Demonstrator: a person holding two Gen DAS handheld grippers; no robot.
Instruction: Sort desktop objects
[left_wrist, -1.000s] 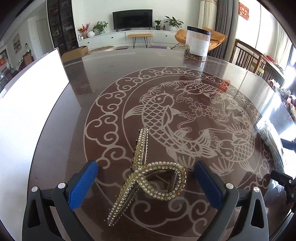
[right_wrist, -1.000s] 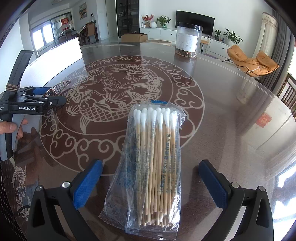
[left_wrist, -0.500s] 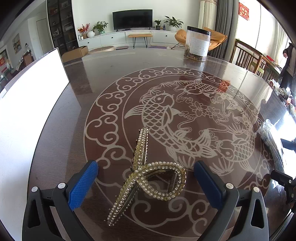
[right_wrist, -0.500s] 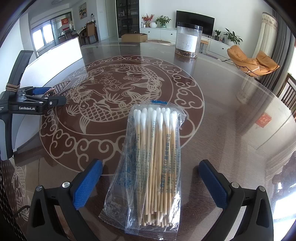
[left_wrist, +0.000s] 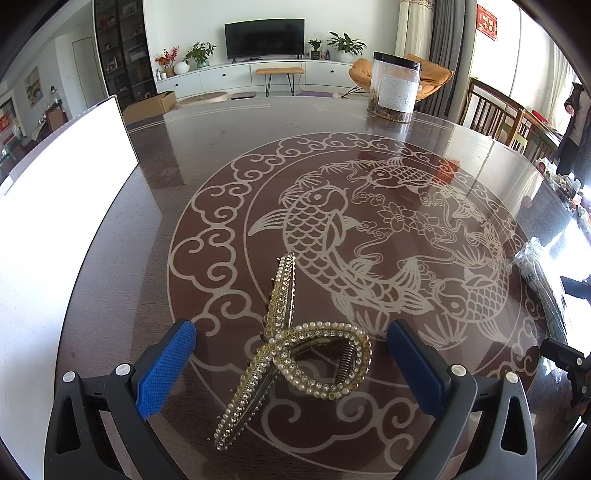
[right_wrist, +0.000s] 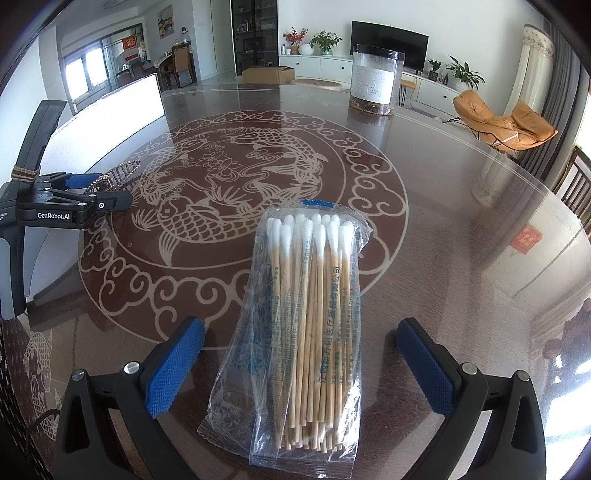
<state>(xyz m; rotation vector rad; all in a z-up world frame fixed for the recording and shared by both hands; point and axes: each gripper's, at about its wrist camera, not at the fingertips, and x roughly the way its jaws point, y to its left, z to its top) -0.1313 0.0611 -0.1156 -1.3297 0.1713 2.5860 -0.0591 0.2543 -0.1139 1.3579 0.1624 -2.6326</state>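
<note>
A gold hair clip (left_wrist: 291, 347) set with pearls and rhinestones lies on the dark glass table, between the open jaws of my left gripper (left_wrist: 291, 365), untouched. A clear bag of long cotton swabs (right_wrist: 306, 325) lies between the open jaws of my right gripper (right_wrist: 301, 362), untouched. The hair clip (right_wrist: 118, 173) and the left gripper (right_wrist: 74, 206) also show at the far left of the right wrist view. The swab bag (left_wrist: 535, 266) shows at the right edge of the left wrist view.
A tall clear jar (left_wrist: 393, 90) with a black lid stands at the far side of the table; it also shows in the right wrist view (right_wrist: 375, 83). A white board (left_wrist: 55, 177) stands along the left edge. The table (left_wrist: 229, 147) bears a koi pattern.
</note>
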